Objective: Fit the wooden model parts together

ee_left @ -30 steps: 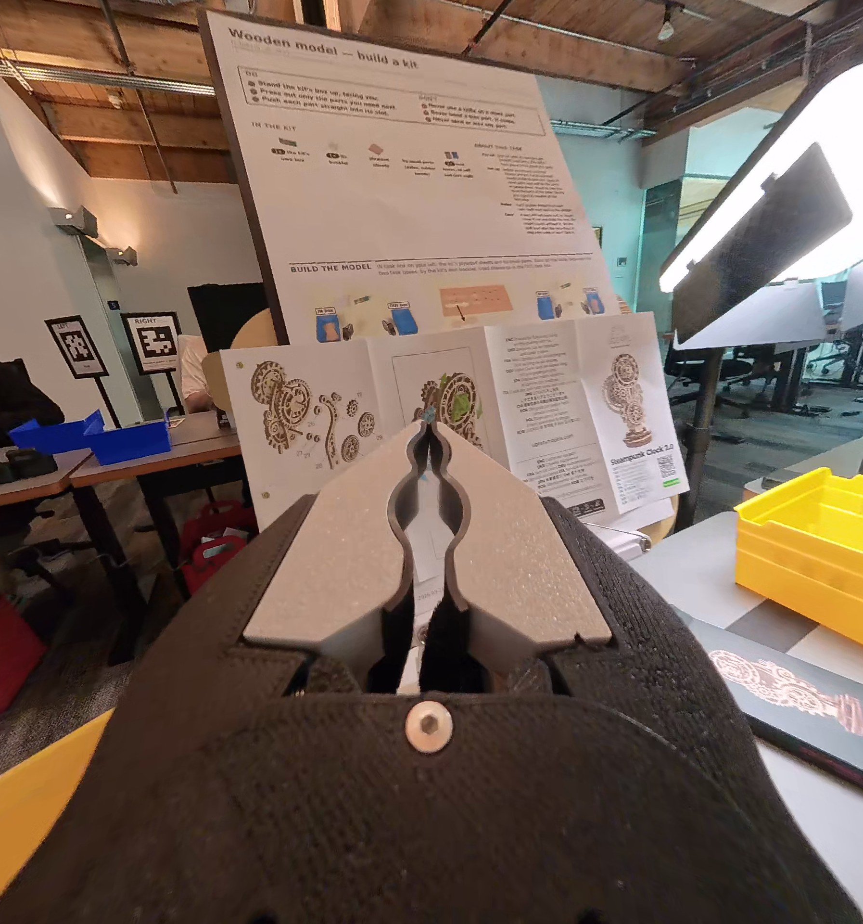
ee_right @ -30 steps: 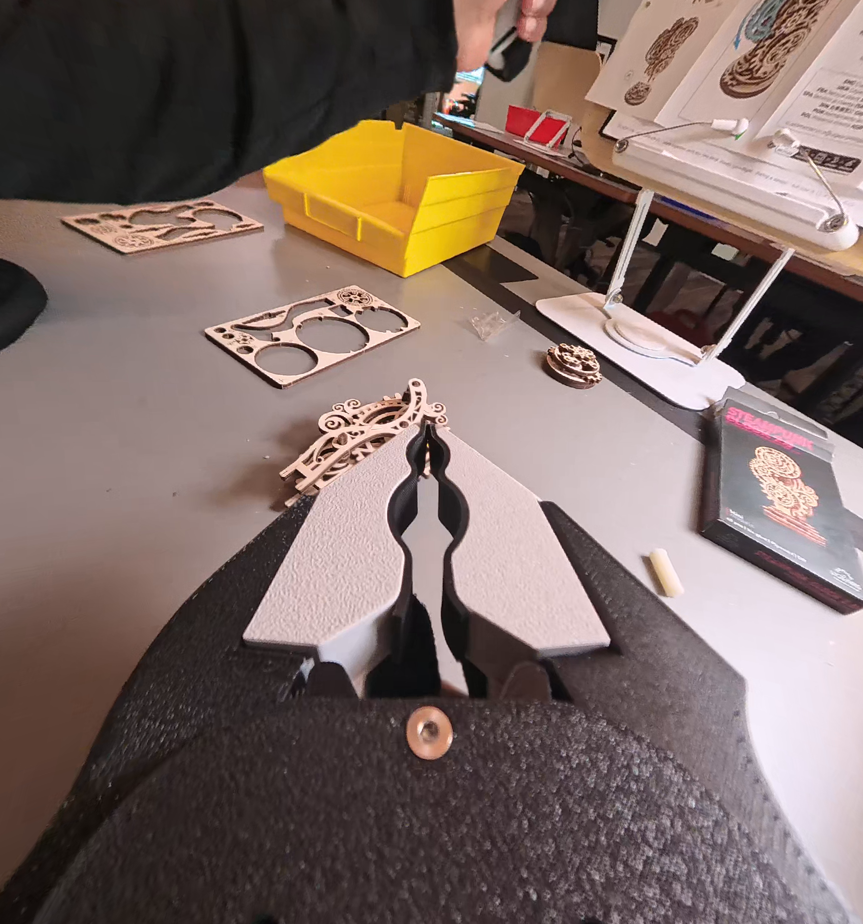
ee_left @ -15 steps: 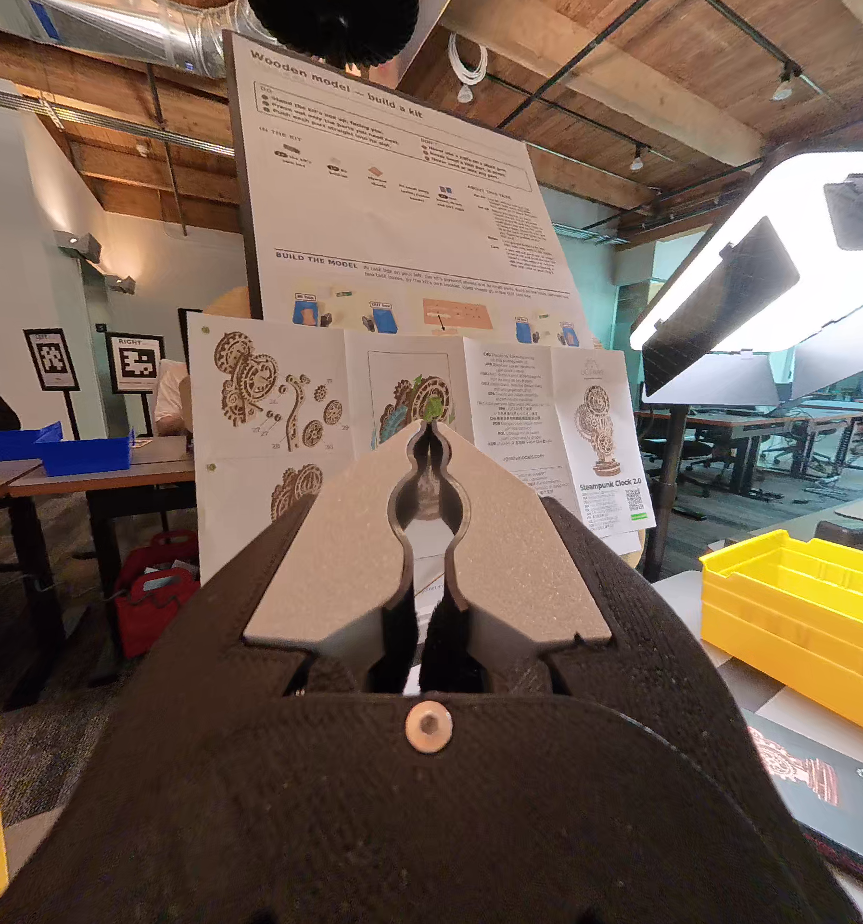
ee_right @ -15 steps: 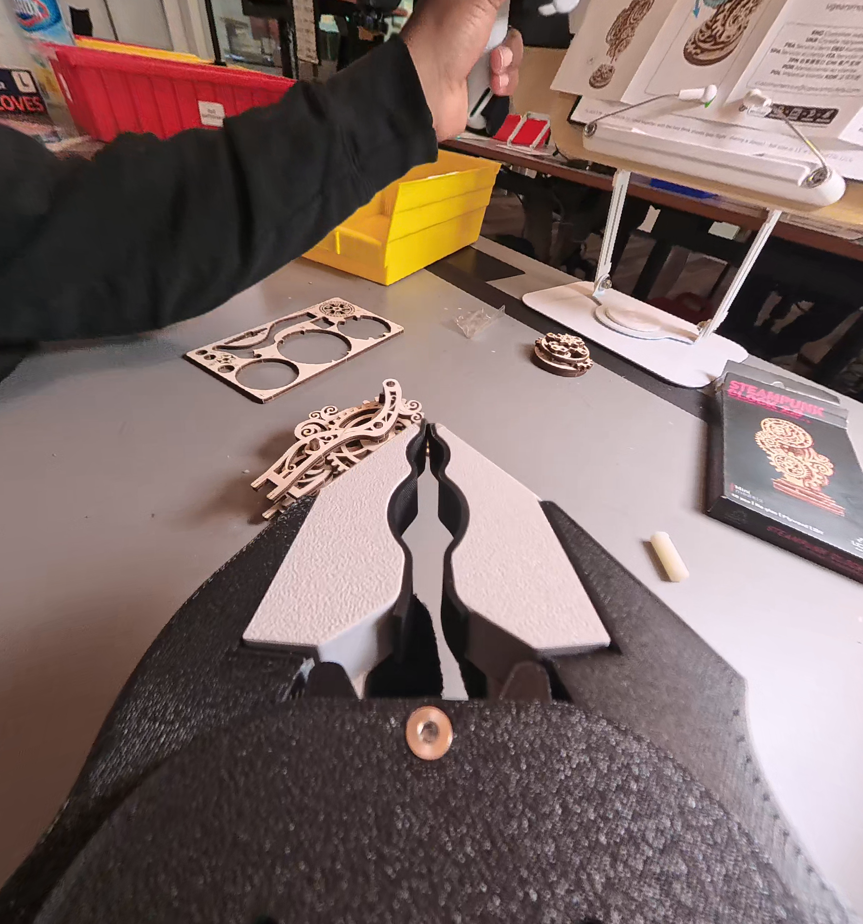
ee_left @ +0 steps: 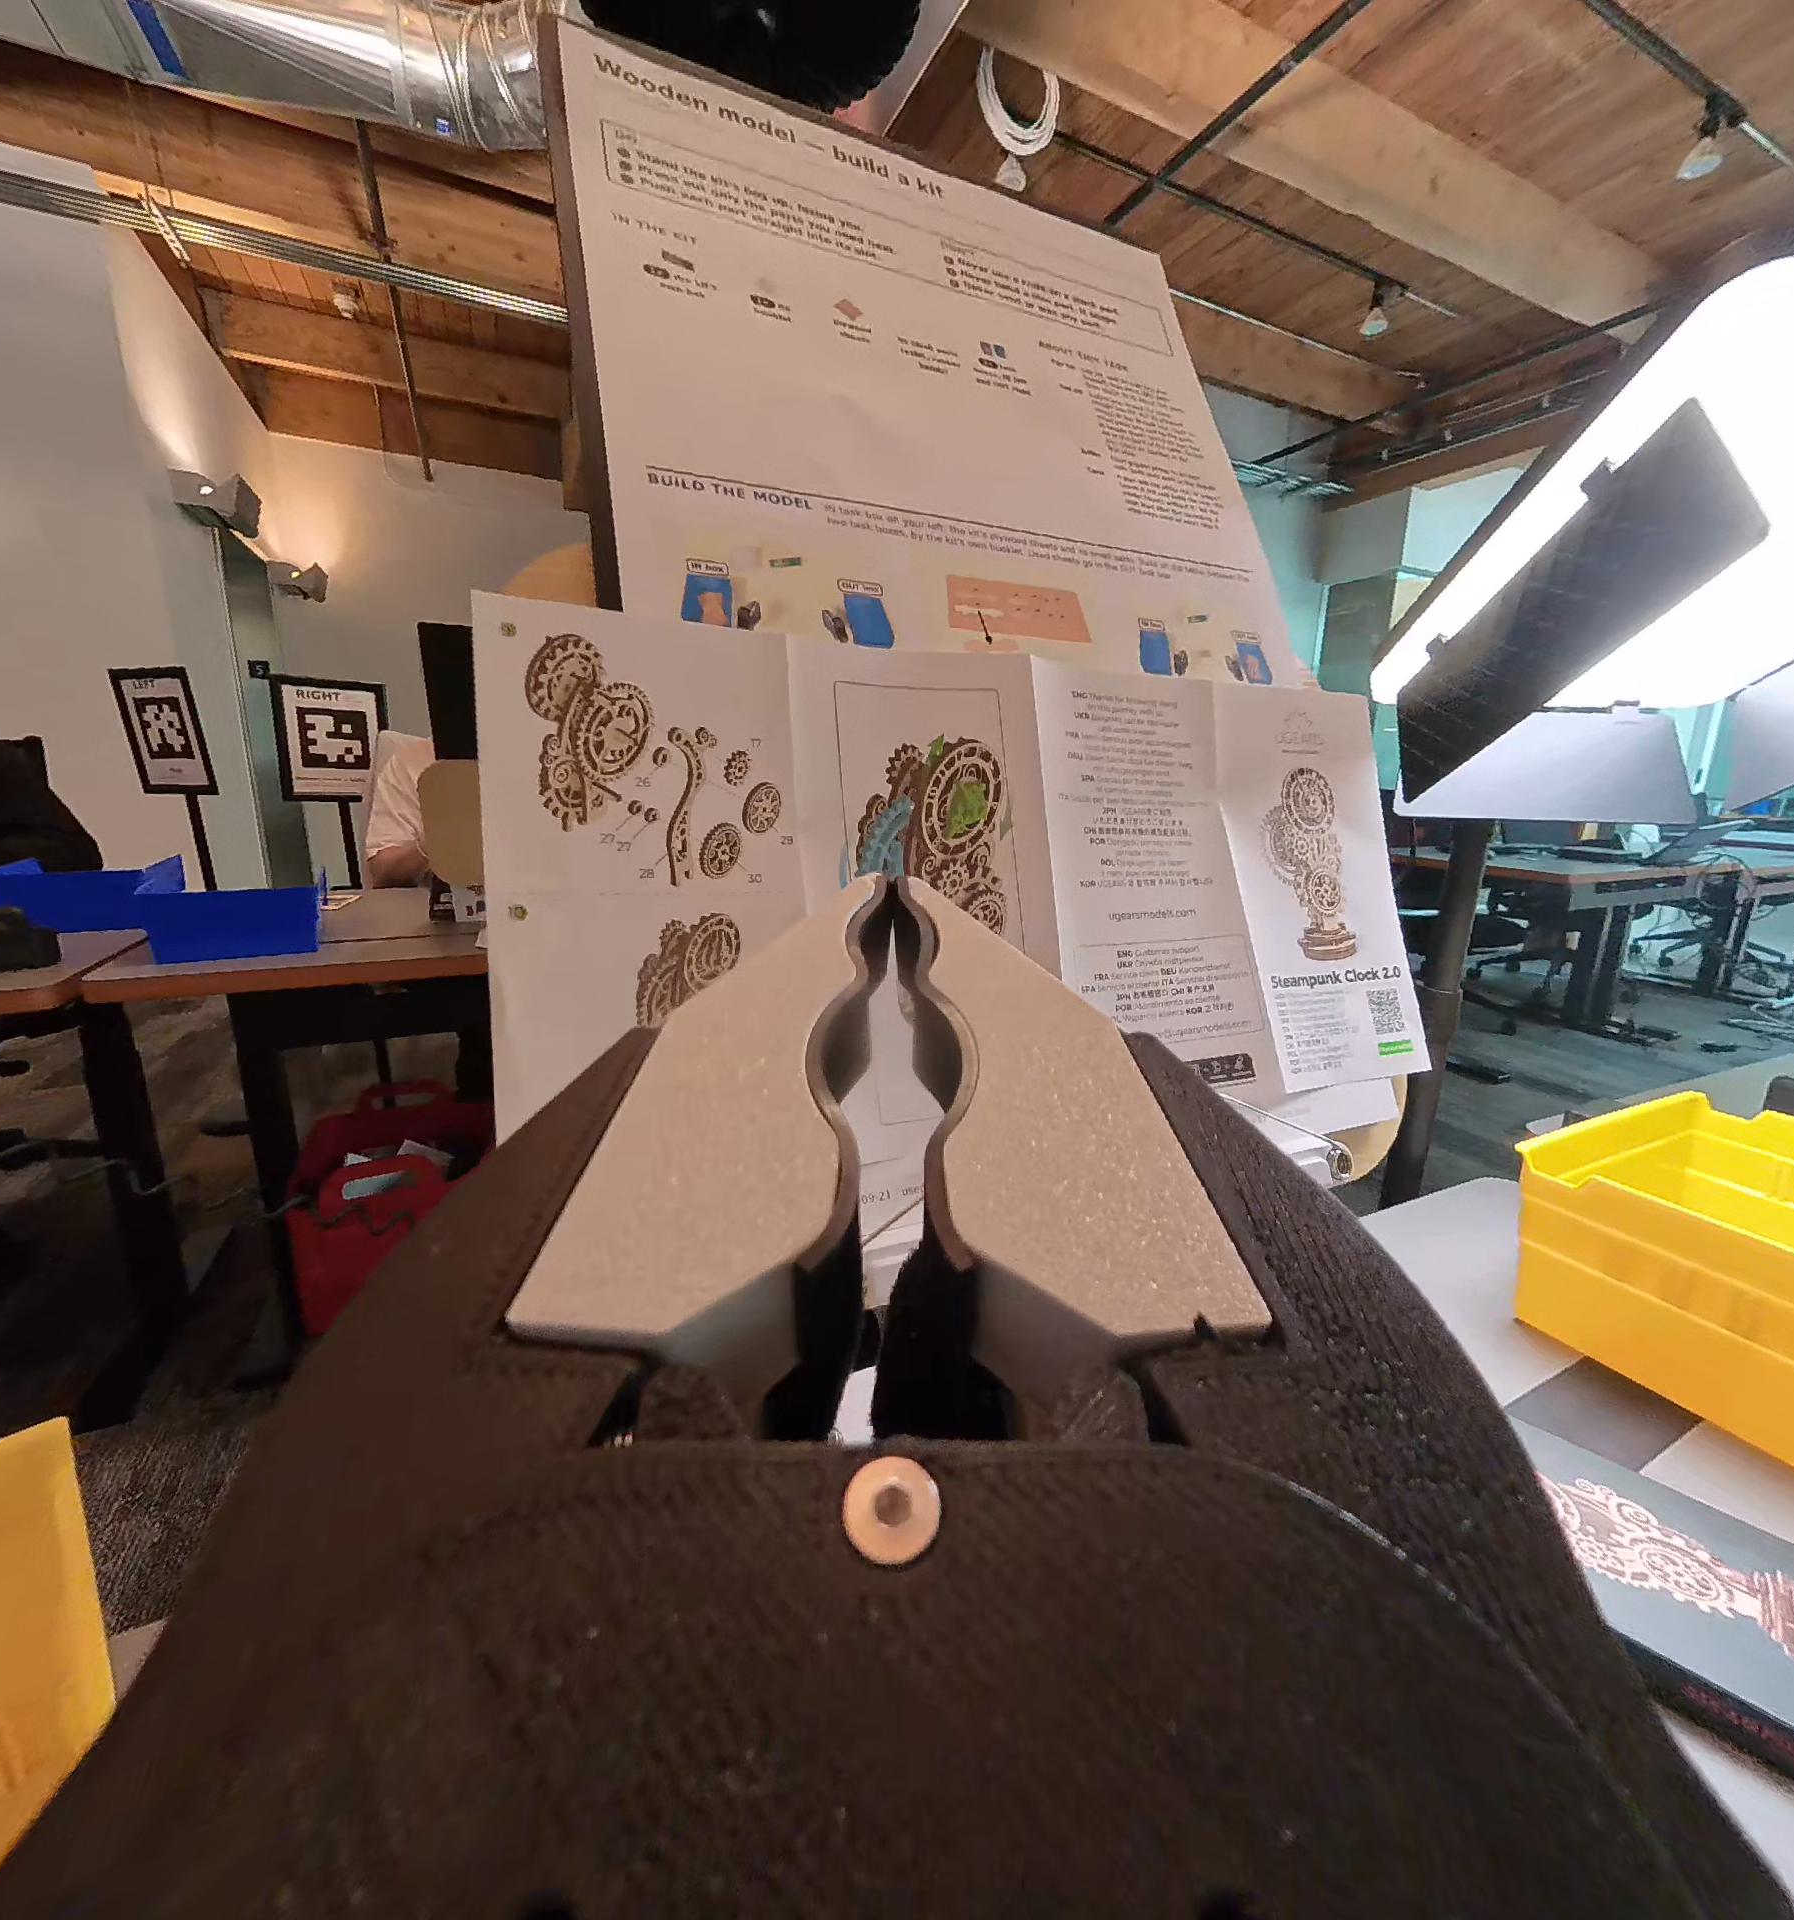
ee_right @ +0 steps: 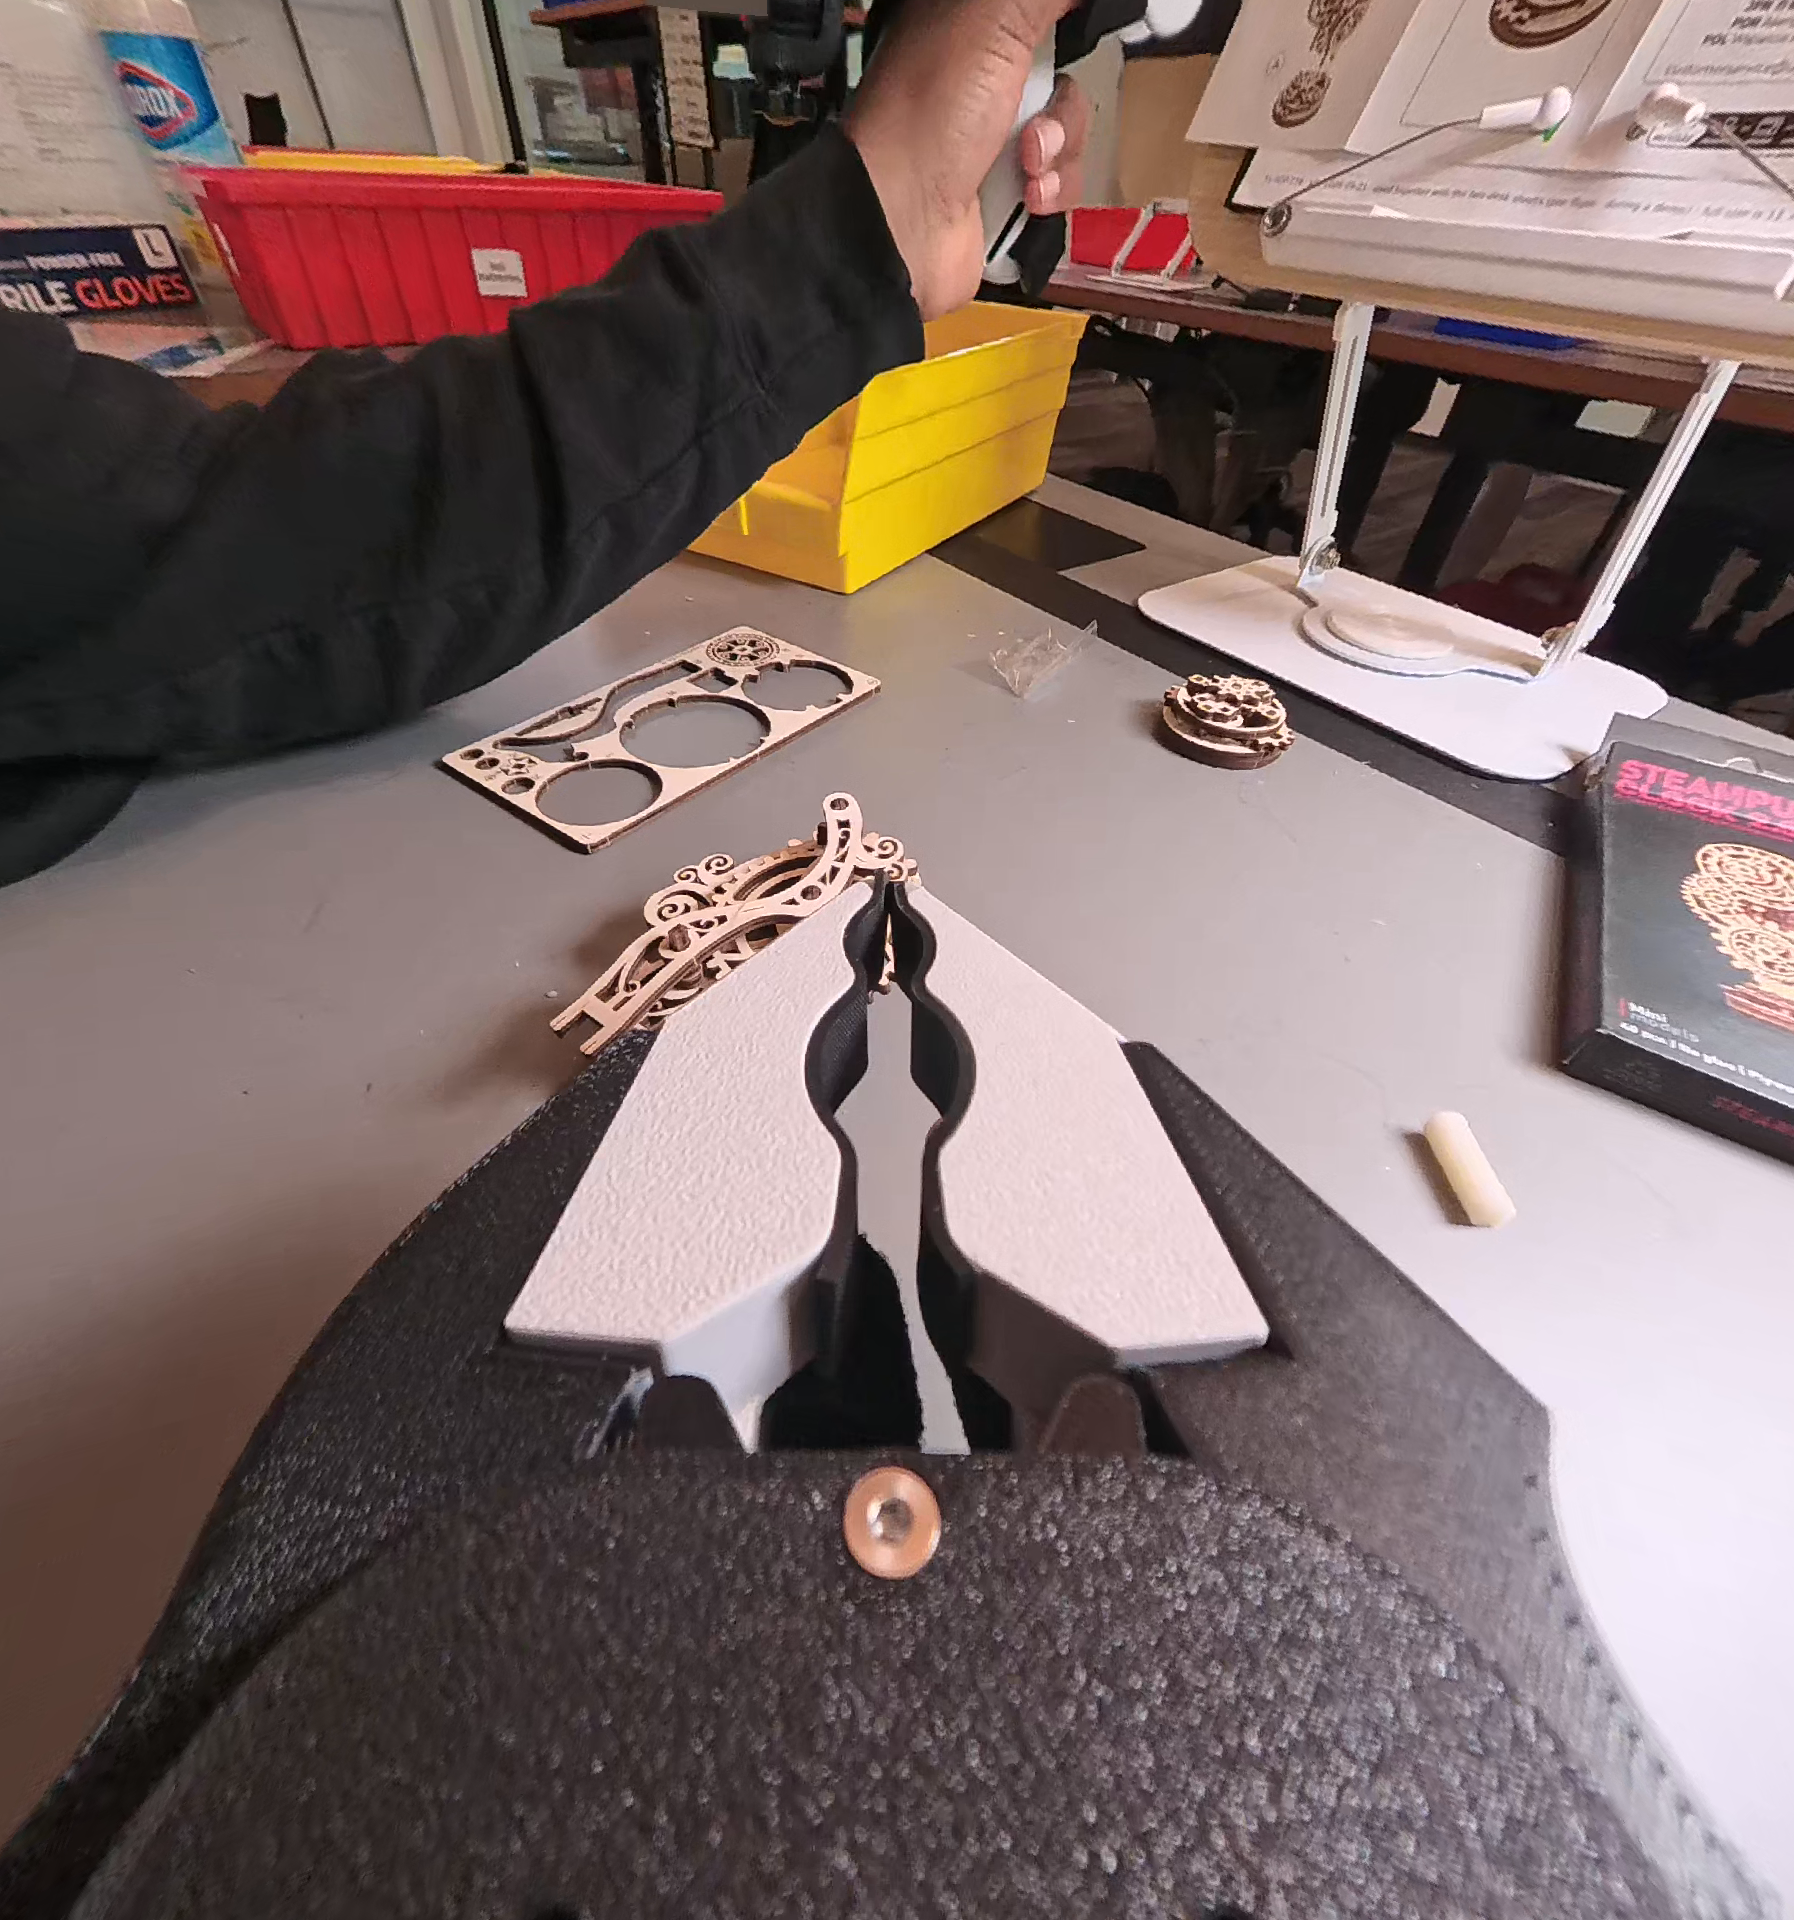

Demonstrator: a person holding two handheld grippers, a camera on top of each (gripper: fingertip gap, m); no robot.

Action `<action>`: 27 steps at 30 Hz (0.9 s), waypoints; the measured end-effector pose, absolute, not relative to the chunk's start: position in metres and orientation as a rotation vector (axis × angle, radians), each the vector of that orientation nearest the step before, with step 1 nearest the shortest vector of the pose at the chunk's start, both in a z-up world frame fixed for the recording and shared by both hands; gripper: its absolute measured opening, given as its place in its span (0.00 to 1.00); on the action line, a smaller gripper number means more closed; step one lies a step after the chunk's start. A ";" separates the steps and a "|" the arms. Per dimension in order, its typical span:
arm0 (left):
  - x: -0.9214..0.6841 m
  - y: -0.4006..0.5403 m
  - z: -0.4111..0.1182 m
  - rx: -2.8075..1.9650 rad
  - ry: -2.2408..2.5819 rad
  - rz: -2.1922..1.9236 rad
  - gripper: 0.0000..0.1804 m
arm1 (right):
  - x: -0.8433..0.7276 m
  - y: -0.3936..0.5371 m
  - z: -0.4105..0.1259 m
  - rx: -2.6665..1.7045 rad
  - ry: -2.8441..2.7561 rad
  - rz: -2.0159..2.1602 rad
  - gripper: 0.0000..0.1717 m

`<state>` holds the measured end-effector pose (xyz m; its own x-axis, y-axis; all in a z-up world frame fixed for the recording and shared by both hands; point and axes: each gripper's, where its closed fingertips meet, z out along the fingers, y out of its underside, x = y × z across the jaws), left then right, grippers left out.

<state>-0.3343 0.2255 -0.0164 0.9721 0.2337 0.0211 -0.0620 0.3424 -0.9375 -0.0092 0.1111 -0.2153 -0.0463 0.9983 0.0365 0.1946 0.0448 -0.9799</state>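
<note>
1. Left wrist view: the left gripper (ee_left: 891,885) is raised off the table and points at the folded instruction sheet (ee_left: 934,831) on the stand. Its two tips meet and nothing is between them. None of the wooden parts shows here; only a yellow bin (ee_left: 1693,1247) and the dark kit box (ee_left: 1693,1600) lie at the right. The risk, as I judge it, is that this gripper is far from the work and cannot steady anything. If it comes down without looking, it may hit the stand or the bin.

2. Right wrist view: the right gripper (ee_right: 888,904) is low over the grey table (ee_right: 249,1039), jaws narrow and together. Its tips are just at the edge of the partly built wooden model (ee_right: 737,935), which lies flat. I see no part held between them. The fretwork is thin and full of curls, so a push from closed tips could crack it, or slide the whole piece across the smooth table, because nothing holds it.

3. Same view, farther off: the punched-out wooden sheet (ee_right: 664,738) and the small gear assembly (ee_right: 1228,717) lie well apart from the model. The person's left hand (ee_right: 966,156) is high above the yellow bin (ee_right: 914,447), and the sleeve hangs near the sheet; it could sweep the sheet. The small pale stick (ee_right: 1467,1169) near the kit box (ee_right: 1724,956) may roll if the table is bumped.
</note>
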 end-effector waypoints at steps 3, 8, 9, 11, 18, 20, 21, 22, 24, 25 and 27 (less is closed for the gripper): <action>-0.332 0.224 -0.013 -1.197 -0.156 0.196 0.00 | -0.009 0.110 -0.215 -1.299 -1.407 1.111 0.00; -0.320 0.223 -0.009 -1.189 -0.141 0.162 0.00 | -0.009 0.109 -0.216 -1.289 -1.421 1.100 0.00; -0.315 0.222 -0.009 -1.192 -0.123 0.153 0.00 | -0.009 0.108 -0.216 -1.287 -1.421 1.099 0.00; -0.303 0.223 -0.009 -1.235 -0.044 0.167 0.00 | -0.008 0.109 -0.216 -1.290 -1.418 1.098 0.00; -0.267 0.162 -0.022 -1.429 0.253 0.203 0.19 | -0.005 0.106 -0.217 -1.307 -1.427 1.097 0.00; -0.264 0.132 -0.039 -1.505 0.270 0.206 0.25 | -0.004 0.103 -0.217 -1.299 -1.439 1.079 0.00; -0.263 0.117 -0.051 -1.553 0.268 0.205 0.26 | -0.003 0.101 -0.217 -1.286 -1.447 1.067 0.00; -0.263 0.101 -0.064 -1.603 0.262 0.202 0.27 | -0.002 0.099 -0.216 -1.270 -1.455 1.054 0.00; -0.257 0.070 -0.095 -1.714 0.257 0.180 0.27 | 0.000 0.095 -0.214 -1.235 -1.471 1.021 0.00; -0.252 0.055 -0.114 -1.786 0.267 0.164 0.28 | 0.000 0.093 -0.213 -1.217 -1.479 1.005 0.00; -0.238 0.025 -0.152 -1.915 0.291 0.139 0.27 | -0.001 0.089 -0.213 -1.188 -1.495 0.979 0.00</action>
<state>-0.2381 0.0247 -0.1519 0.9624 -0.1349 -0.2356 -0.2679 -0.3319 -0.9045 -0.0005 0.0893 -0.2125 -0.0707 0.9784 0.1944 0.2129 0.2052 -0.9553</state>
